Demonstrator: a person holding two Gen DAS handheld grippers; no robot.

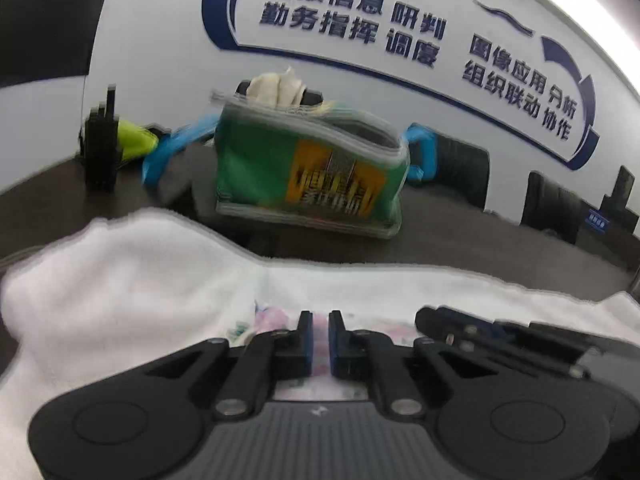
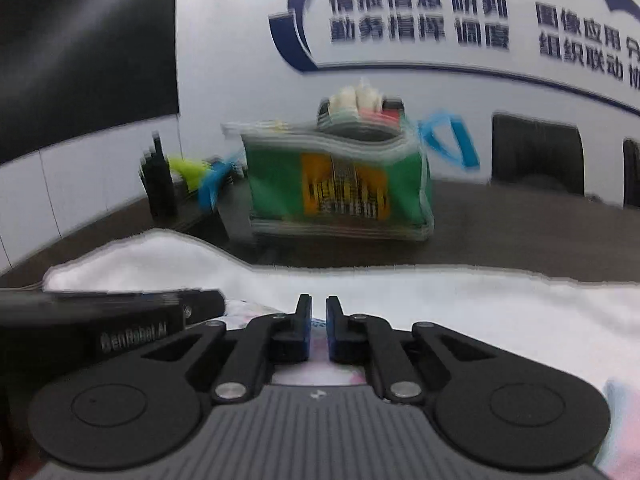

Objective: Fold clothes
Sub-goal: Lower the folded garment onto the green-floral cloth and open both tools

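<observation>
The white garment (image 1: pixel 132 280) is showing soft, fuzzy matt cloth (with a faint pastel print). The left gripper (image 1: pixel 320 334) is looking like matt black plastic with shiny metal pins. The green bag (image 2: pixel 340 184) is gleaming like glossy plastic on the dark, smooth surface (image 2: pixel 520 236).

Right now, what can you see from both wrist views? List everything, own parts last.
white garment: one, white with a pastel print near the tools, spread across the near table.
table: one, dark brown, under everything.
green bag: one, green with an orange panel and clear edging, standing behind the garment, pale cloth sticking out on top.
blue straps: blue, at both sides of the bag.
yellow-green item: one, left of the bag.
black stand: one, far left on the table.
black chairs: at least two, against the wall.
wall lettering: dark blue on white.
left tool: black, blue pads, over the print, nearly shut.
right tool: same, alongside.
</observation>
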